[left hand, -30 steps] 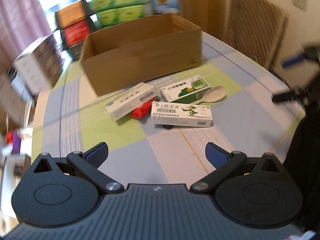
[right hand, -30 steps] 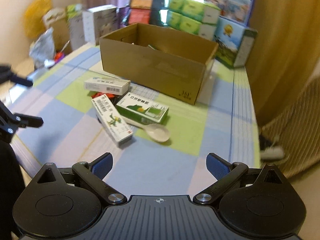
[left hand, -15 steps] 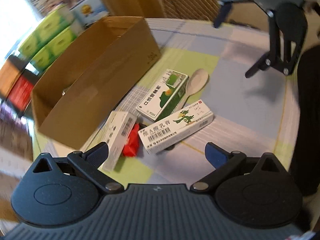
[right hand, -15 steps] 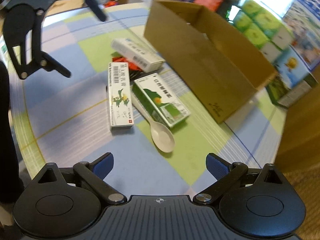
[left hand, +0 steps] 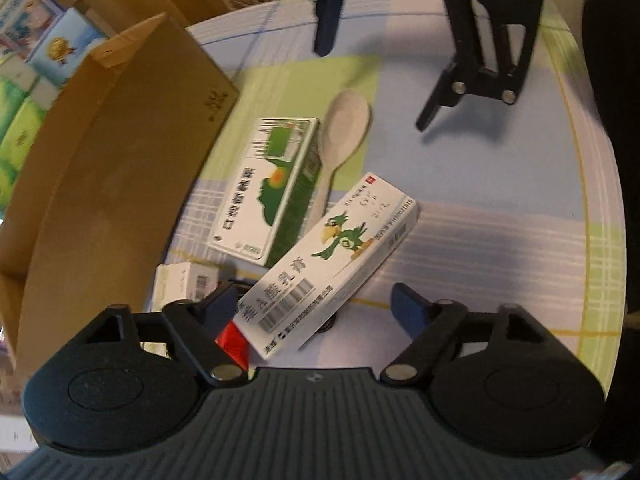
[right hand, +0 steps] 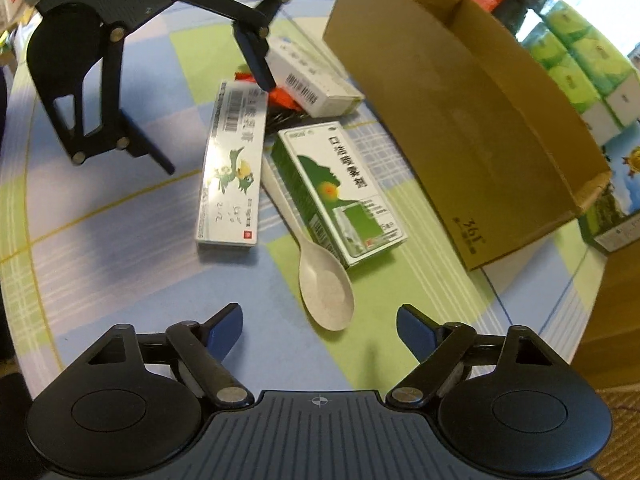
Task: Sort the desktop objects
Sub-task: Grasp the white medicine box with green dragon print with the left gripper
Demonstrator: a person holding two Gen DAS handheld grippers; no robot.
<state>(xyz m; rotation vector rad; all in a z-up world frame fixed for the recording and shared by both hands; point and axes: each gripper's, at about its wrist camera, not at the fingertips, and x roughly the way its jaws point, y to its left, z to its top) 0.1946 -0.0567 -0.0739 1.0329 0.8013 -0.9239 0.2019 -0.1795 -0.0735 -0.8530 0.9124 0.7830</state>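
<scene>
L gripper has been lowered since 0.5 s ago; jaws wide open, nothing held, astride near end of parrot box on table. R gripper also wide open and empty, positioned just short of spoon; cardboard box beside the pile. Grasps judged imminent, none closed yet.

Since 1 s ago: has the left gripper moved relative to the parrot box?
Yes. The left gripper has closed in on the parrot box, jaws open and now straddling its near end; the cardboard box looms closer too.
</scene>
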